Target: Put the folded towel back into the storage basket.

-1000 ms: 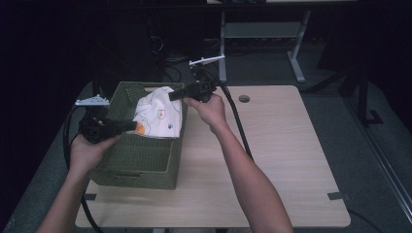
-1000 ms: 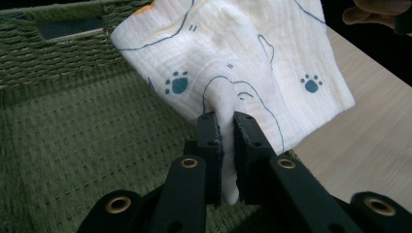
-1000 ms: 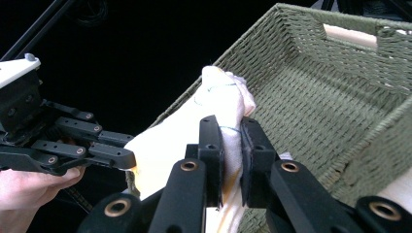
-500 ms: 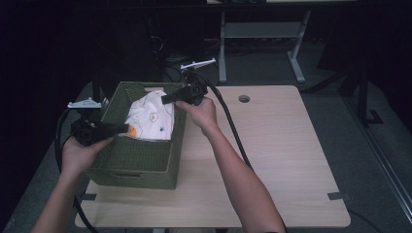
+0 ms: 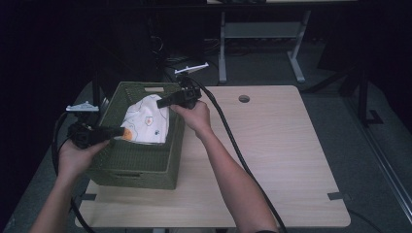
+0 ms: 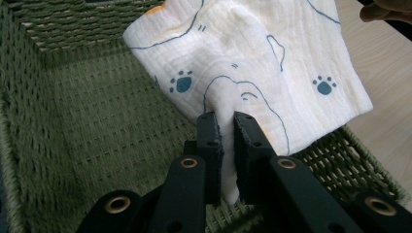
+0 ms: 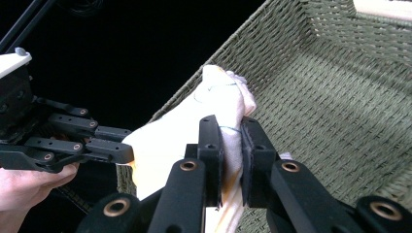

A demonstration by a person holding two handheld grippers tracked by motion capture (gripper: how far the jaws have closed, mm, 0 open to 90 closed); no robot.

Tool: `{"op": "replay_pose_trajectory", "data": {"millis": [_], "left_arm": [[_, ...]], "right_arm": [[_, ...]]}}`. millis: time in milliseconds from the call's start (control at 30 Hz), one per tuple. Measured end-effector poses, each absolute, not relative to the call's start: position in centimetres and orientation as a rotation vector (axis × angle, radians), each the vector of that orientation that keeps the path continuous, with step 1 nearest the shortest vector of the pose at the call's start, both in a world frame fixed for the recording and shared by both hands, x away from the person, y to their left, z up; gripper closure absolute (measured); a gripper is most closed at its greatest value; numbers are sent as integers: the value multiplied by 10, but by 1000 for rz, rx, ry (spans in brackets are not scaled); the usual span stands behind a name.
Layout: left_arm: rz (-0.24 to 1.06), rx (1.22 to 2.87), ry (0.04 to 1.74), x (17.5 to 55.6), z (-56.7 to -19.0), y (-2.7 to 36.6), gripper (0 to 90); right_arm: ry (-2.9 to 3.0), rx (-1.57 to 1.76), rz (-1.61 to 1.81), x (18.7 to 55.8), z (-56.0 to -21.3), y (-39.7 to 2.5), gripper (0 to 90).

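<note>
Cloth (image 5: 145, 121) is the thing being worked here, a white printed piece hanging stretched between both grippers over a green woven basket (image 5: 141, 165) on the counter (image 5: 272, 145). From the high view, the left gripper (image 5: 114, 131) has one end over the basket's left wall and the right gripper (image 5: 163, 100) has the other end up near the far right corner. My guess is they're either lifting it out or about to lay it in, and I can't say which; either way it's mid-air, not settled, so the job is about halfway at best

Left gripper view: the left gripper (image 6: 226, 121) has its jaws pinched tight on a fold of the cloth (image 6: 272, 63), with a bit of fabric poking down between them. You can see the fabric well here: white crinkly muslin with blue paw prints, blue line drawings and a touch of orange at the top edge. It drapes over the basket (image 6: 87, 136) interior, whose bottom looks bare beneath

Right gripper view: the right gripper (image 7: 232, 126) is clamped on a bunched-up corner of the cloth (image 7: 180, 131), which runs across to the left gripper (image 7: 126, 150) at the far side of the basket (image 7: 330, 82) rim
</note>
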State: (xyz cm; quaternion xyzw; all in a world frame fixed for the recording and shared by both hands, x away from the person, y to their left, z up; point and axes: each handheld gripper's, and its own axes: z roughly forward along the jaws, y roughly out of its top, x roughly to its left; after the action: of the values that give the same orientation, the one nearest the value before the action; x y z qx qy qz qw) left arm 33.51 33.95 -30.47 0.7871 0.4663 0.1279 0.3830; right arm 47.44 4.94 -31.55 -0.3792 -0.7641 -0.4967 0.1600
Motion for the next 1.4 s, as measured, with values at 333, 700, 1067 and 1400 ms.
{"op": "replay_pose_trajectory", "data": {"millis": [333, 700, 1067, 1400], "left_arm": [[323, 2016, 1213, 335, -313, 347, 823], [317, 2041, 1241, 337, -322, 351, 818], [303, 2046, 1258, 340, -327, 352, 818], [357, 2022, 1327, 343, -332, 355, 655]], "right_arm": [[-2190, -1085, -1396, 475, -326, 60, 808], [-2190, -1096, -1365, 476, -342, 67, 807], [-2188, -1107, -1355, 476, -348, 69, 802], [-2213, -1150, -1327, 479, -355, 67, 625]]}}
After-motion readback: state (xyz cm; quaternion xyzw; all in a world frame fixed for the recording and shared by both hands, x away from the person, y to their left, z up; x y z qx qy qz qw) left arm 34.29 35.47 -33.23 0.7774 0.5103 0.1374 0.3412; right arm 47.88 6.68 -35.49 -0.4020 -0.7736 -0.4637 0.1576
